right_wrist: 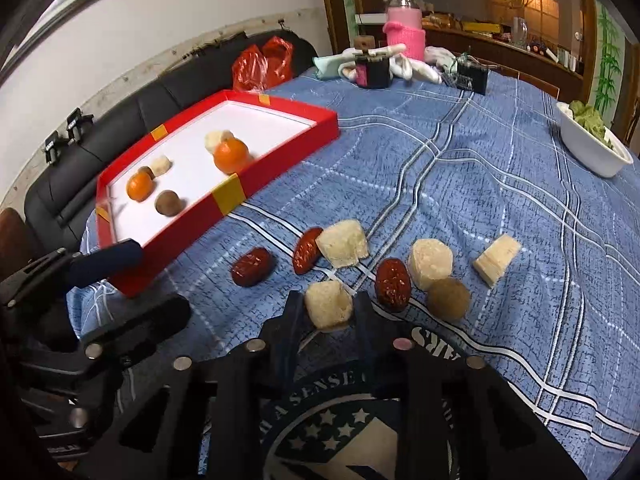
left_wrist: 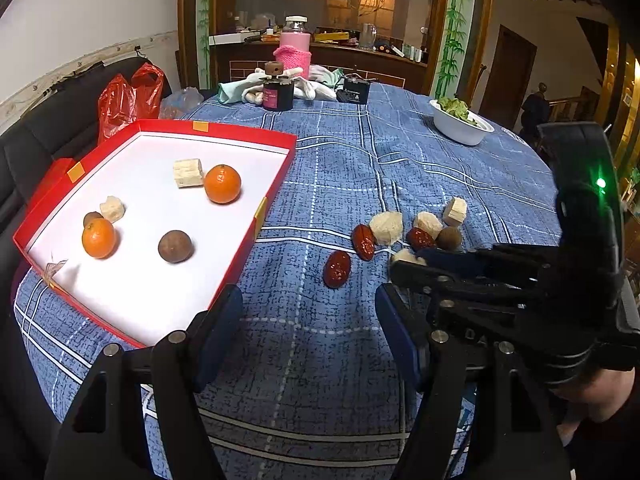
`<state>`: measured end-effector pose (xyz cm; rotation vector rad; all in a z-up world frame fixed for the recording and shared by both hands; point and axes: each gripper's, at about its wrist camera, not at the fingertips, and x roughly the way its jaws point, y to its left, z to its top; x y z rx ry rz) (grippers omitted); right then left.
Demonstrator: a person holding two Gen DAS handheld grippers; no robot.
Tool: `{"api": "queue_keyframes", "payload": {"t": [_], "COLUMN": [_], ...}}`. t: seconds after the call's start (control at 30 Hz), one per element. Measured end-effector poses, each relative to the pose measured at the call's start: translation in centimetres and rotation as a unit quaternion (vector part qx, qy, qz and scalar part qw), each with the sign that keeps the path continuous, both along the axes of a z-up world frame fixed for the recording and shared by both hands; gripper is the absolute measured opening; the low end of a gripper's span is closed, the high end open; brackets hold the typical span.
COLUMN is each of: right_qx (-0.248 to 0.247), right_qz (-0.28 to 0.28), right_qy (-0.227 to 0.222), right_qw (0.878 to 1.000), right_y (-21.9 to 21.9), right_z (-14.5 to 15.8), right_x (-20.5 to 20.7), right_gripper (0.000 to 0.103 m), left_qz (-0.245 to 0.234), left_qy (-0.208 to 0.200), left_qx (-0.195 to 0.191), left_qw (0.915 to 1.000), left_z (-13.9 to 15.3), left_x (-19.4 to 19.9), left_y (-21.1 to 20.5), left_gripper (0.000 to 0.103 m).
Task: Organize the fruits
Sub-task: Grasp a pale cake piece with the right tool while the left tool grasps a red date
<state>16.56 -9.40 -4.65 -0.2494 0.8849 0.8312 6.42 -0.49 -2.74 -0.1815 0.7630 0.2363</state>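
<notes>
Blue checked cloth [right_wrist: 460, 168] covers a table in a cluttered dining room, with a red box [left_wrist: 280, 160] on its left side already holding two oranges [left_wrist: 222, 183], brown round fruits [left_wrist: 175, 246] and pale chunks [left_wrist: 187, 173]. More fruit lies loose on the cloth right of the box: three red dates [right_wrist: 253, 266], several pale chunks and one brown ball [right_wrist: 449, 297], bunched near one another.

At the near edge of that cluster, the right gripper [right_wrist: 329, 308] has its fingers on either side of a pale chunk [right_wrist: 328, 305], apparently pressed against it; whether the piece is lifted off the cloth cannot be told. The left gripper [left_wrist: 308, 320] hangs spread and empty over the cloth, just beside the box's near corner.

Risks from here, as a judgement: the chunk looks fibrous and uneven, so a light squeeze could let it twist or drop on the way to the box, while a hard one might crush it. A date [right_wrist: 393, 285] sits just right of the fingers and could be knocked away. The box wall could catch a low carry, and the two grippers are close enough to collide.
</notes>
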Motion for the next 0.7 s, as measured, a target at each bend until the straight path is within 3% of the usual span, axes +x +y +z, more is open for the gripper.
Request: {"api": "queue_keyframes", "payload": {"t": [0.2,0.3,0.4,0.63,0.7], "right_qx": [0.021,0.051,0.069,0.084,0.087], "right_qz": [-0.021,-0.039,-0.046,-0.043,-0.04], "right_qy": [-0.009,-0.005,-0.006,-0.003,-0.005], "right_qw": [1.0,0.998,0.996,0.996,0.995], "right_y": [-2.4,-3.9,-4.7,-5.0,-5.1], "right_z": [1.0,1.4,1.8,1.8,1.9], "right_x": [-0.1,0.6,0.9,0.9,0.8], "right_gripper": [0.025,0.025,0.025,0.025,0.025], "left_qz": [-0.016,-0.026,-0.007,-0.007,-0.01], "left_qy": [0.006,0.029,0.053,0.072,0.072], "left_qx": [-0.014,-0.016,-0.002,0.017,0.023], "left_qw": [0.9998,0.9991,0.9986,0.9972,0.9971], "left_z": [-0.2,-1.0,-2.1,-2.9,-2.8], "left_x": [1.6,3.6,4.9,5.8,5.8], "left_y": [-0.4,-1.0,-0.9,-1.5,-1.7], "left_gripper": [0.066,0.054,0.031,0.016,0.016]}}
